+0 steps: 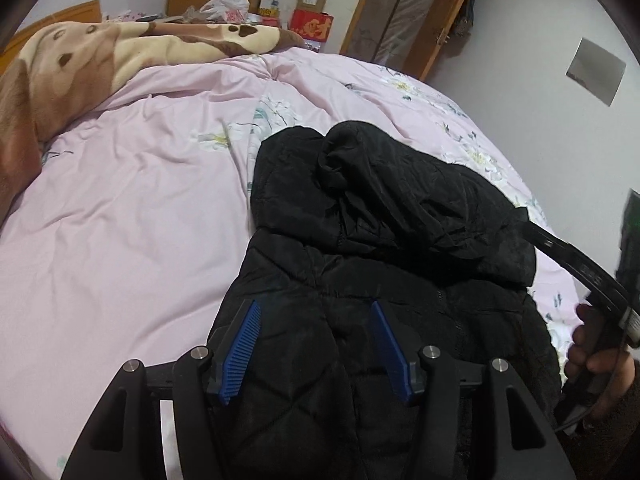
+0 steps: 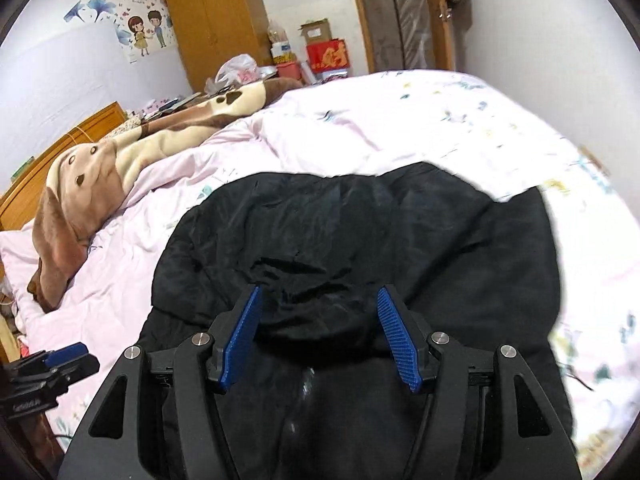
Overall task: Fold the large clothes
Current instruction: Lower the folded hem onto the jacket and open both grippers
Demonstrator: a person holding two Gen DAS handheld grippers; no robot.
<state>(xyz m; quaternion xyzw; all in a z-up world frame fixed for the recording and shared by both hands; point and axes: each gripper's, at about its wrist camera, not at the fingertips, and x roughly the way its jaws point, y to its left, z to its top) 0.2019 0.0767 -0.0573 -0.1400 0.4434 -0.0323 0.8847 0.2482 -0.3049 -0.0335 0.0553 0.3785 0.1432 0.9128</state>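
A black quilted hooded jacket (image 1: 360, 248) lies on the pink bed cover (image 1: 132, 200), hood end away from me. My left gripper (image 1: 314, 308) is open, just above the jacket's body, with nothing between its blue pads. The right gripper's body (image 1: 592, 280) shows at the right edge of the left wrist view, held by a hand beside the jacket's right side. In the right wrist view the jacket (image 2: 400, 232) fills the middle and my right gripper (image 2: 320, 292) is open over a bunched fold of it. The left gripper (image 2: 68, 356) shows at the lower left edge there.
A brown and cream dog-print blanket (image 1: 80, 64) lies bunched at the bed's far left. Boxes and bags (image 1: 308, 20) stand behind the bed near a wooden wardrobe (image 2: 216, 20) and a door frame (image 1: 404, 12). The bed cover (image 2: 440, 120) stretches out beyond the jacket.
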